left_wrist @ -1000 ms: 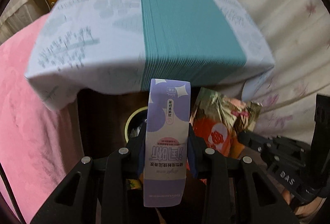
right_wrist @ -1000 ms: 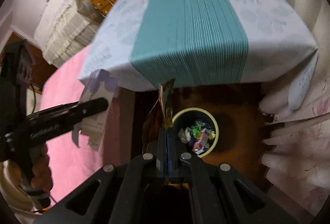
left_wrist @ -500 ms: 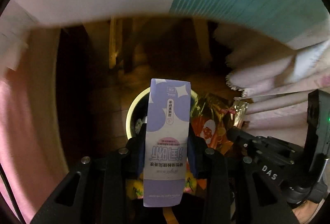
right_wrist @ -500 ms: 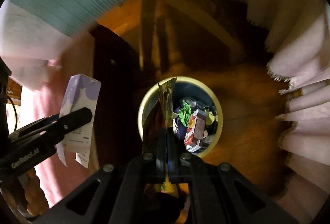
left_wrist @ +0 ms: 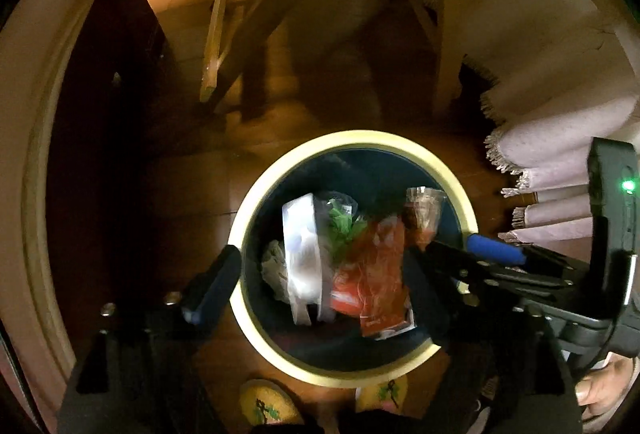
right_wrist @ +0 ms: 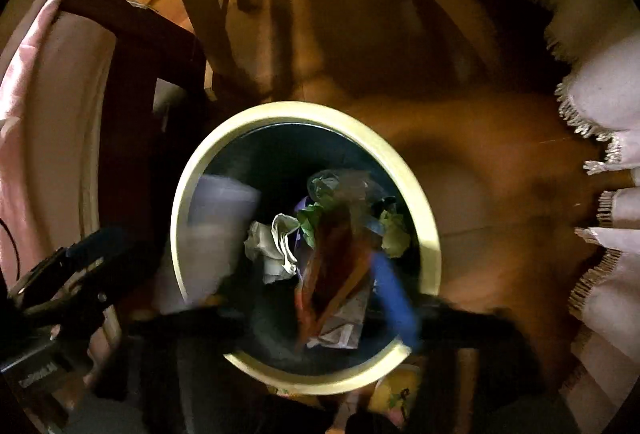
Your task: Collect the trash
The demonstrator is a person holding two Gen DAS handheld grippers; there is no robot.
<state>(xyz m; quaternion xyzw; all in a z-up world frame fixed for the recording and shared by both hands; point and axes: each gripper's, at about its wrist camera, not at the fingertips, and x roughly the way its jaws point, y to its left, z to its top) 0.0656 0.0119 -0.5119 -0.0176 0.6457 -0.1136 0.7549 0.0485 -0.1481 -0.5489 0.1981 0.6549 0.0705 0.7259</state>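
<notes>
A round bin with a pale yellow rim (left_wrist: 260, 190) (right_wrist: 404, 170) stands on the wooden floor, holding several pieces of trash. In the left wrist view the purple-white carton (left_wrist: 302, 258) and the red snack wrapper (left_wrist: 376, 274) are inside the bin, free of both grippers. My left gripper (left_wrist: 316, 286) is open above the bin, its blue-padded fingers (left_wrist: 212, 282) wide apart. My right gripper (right_wrist: 312, 298) is open over the bin; the blurred wrapper (right_wrist: 332, 266) drops between its fingers. The carton (right_wrist: 216, 234) is a blur at the bin's left.
Wooden table legs (left_wrist: 248, 14) stand behind the bin. A fringed pale cloth (left_wrist: 560, 138) hangs at the right. A dark wooden frame with pink bedding (right_wrist: 24, 82) is at the left. Yellow slippers (left_wrist: 264, 406) show at the bin's near edge.
Both grippers moved down over the bin and opened. The carton left the left gripper and the wrapper left the right gripper; both dropped into the bin.
</notes>
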